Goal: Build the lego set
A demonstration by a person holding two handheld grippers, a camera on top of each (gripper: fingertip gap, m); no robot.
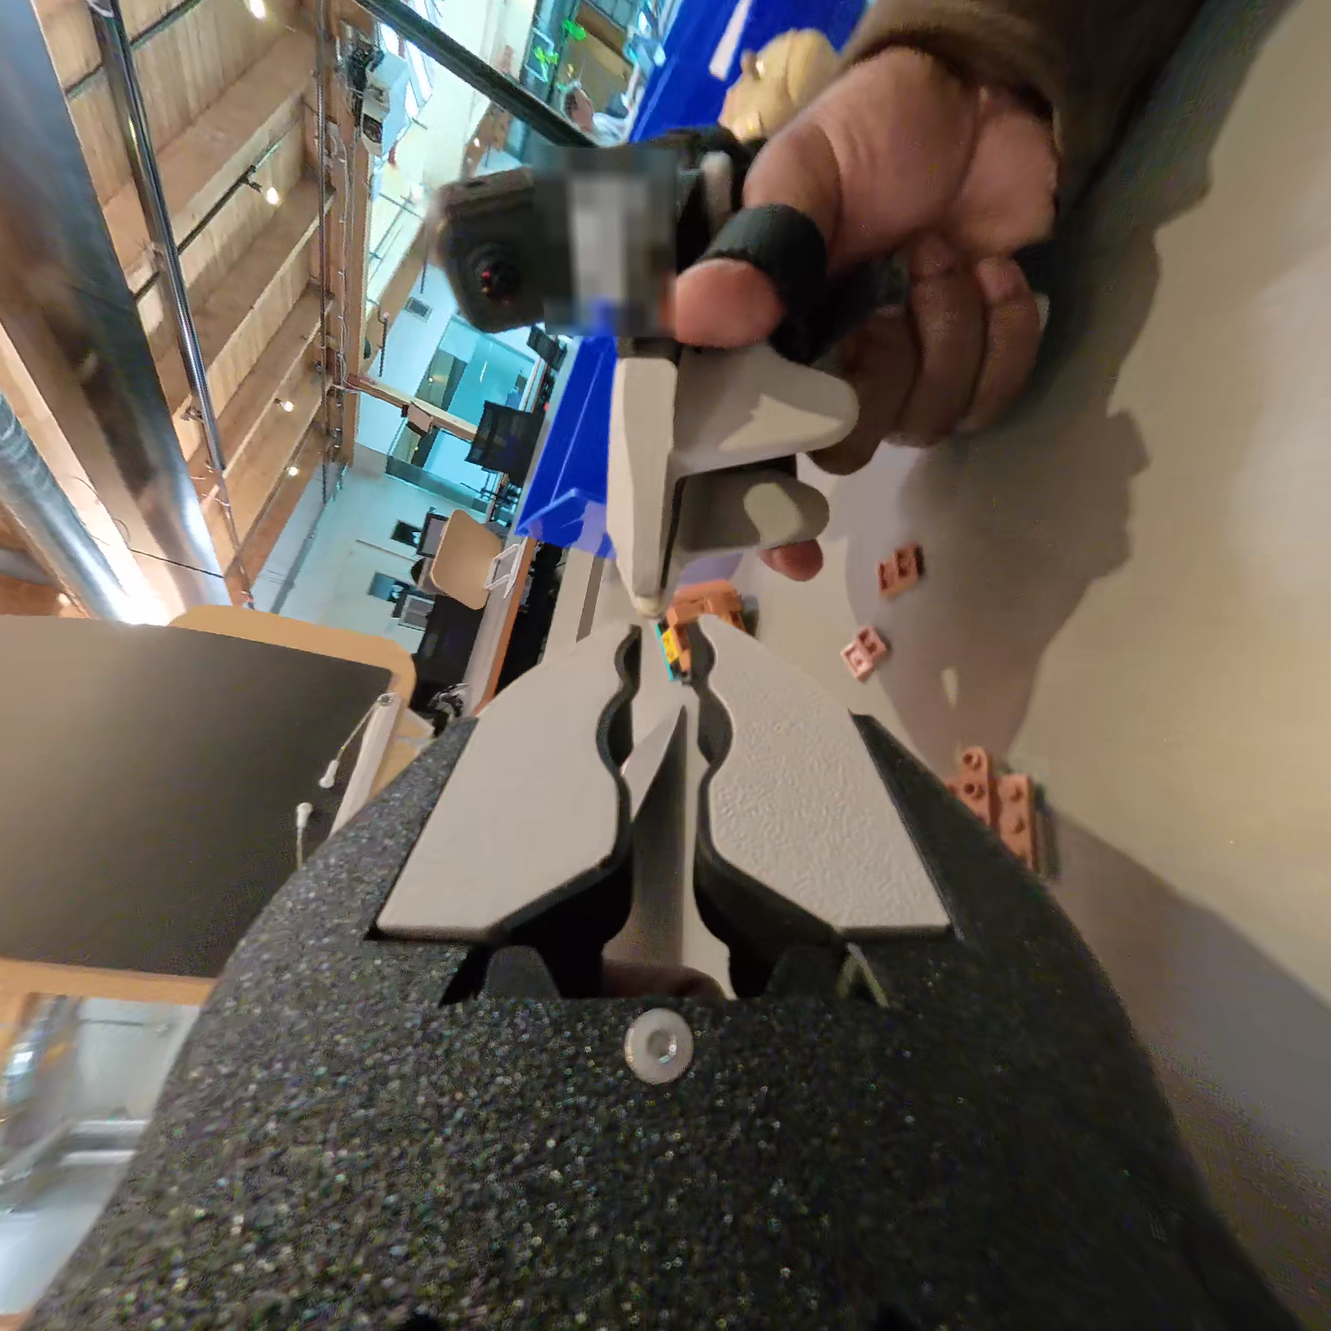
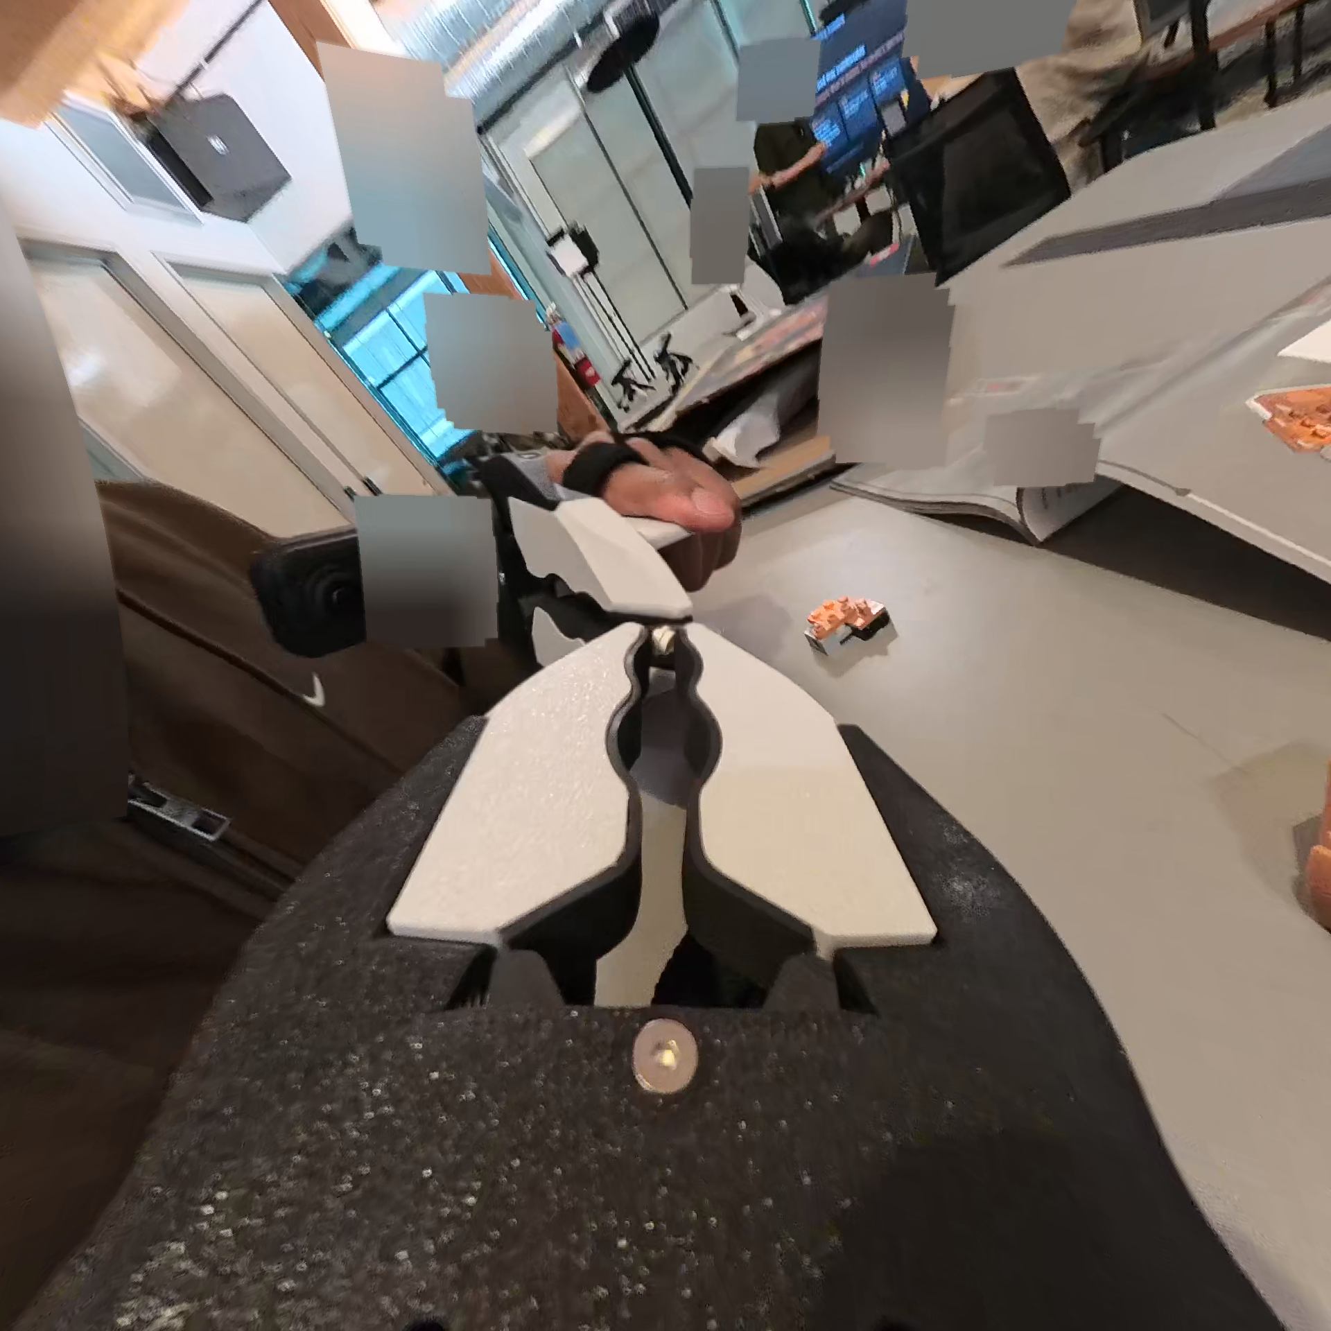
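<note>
Grey tabletop [image 2: 1008, 720], open office behind: the left gripper [image 1: 671, 637] pinches a small orange model [image 1: 675, 648], while the right gripper [image 2: 666, 637] nips a tiny white piece [image 2: 661, 637] against it. Pink plates [image 1: 900, 569] lie scattered nearby; another small build [image 2: 850, 623] sits mid-table.

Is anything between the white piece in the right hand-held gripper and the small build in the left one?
Nothing visible does: the white piece sits right beside the small build, with only open air between them.
</note>
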